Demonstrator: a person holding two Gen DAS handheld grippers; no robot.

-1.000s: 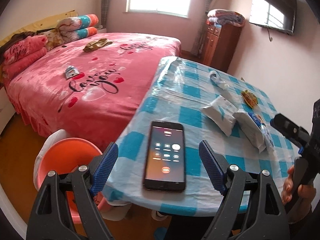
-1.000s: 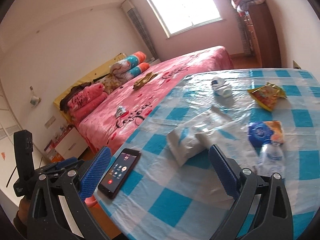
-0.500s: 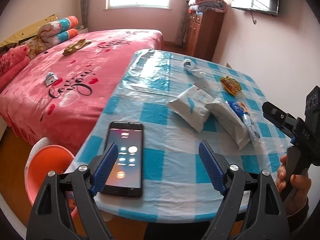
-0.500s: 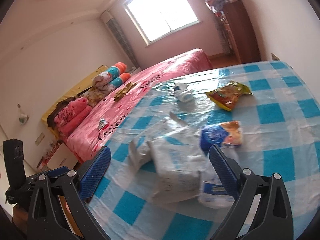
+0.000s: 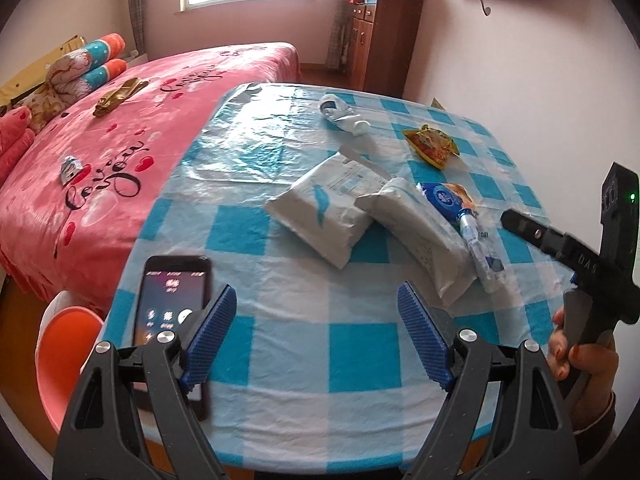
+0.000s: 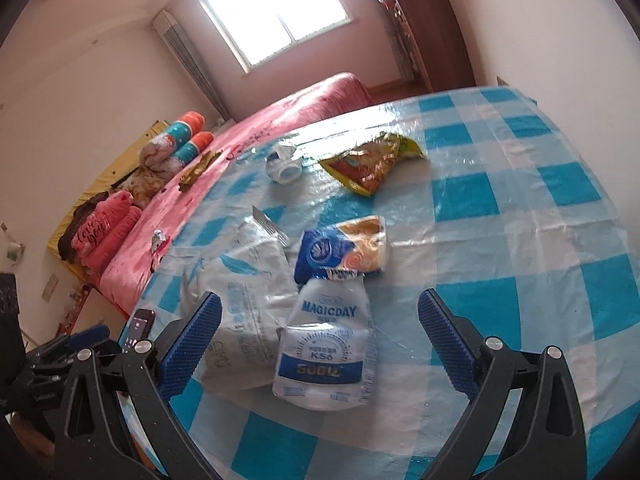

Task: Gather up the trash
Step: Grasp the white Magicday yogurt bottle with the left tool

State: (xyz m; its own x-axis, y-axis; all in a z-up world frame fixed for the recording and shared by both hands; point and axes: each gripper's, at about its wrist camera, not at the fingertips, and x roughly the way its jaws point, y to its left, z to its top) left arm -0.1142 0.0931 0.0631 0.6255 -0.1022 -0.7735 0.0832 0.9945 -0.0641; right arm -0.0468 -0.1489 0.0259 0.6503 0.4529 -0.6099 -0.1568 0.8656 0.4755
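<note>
Trash lies on a table under a blue-and-white checked cloth (image 5: pixel 304 336): two white mailer bags (image 5: pixel 328 208) (image 6: pixel 244 300), a crushed clear water bottle (image 6: pixel 324 344) (image 5: pixel 480 248), a blue snack wrapper (image 6: pixel 344 248) (image 5: pixel 444 196), a yellow-red snack wrapper (image 6: pixel 372 160) (image 5: pixel 430 146) and a small crushed white bottle (image 6: pixel 284 164) (image 5: pixel 340 114). My left gripper (image 5: pixel 316 340) hovers open over the near table edge, nothing between its fingers. My right gripper (image 6: pixel 318 344) stands open just above the crushed water bottle.
A black phone (image 5: pixel 172 312) with a lit screen lies at the table's near left corner. An orange bin (image 5: pixel 64 360) stands on the floor beside it. A pink bed (image 5: pixel 120 152) with scattered wrappers fills the left; a wooden cabinet (image 5: pixel 384 44) stands at the back.
Both grippers have swung rightward over the table. The phone slid from between my left fingers to the left edge. The right view has closed in on the crushed bottle and bags.
</note>
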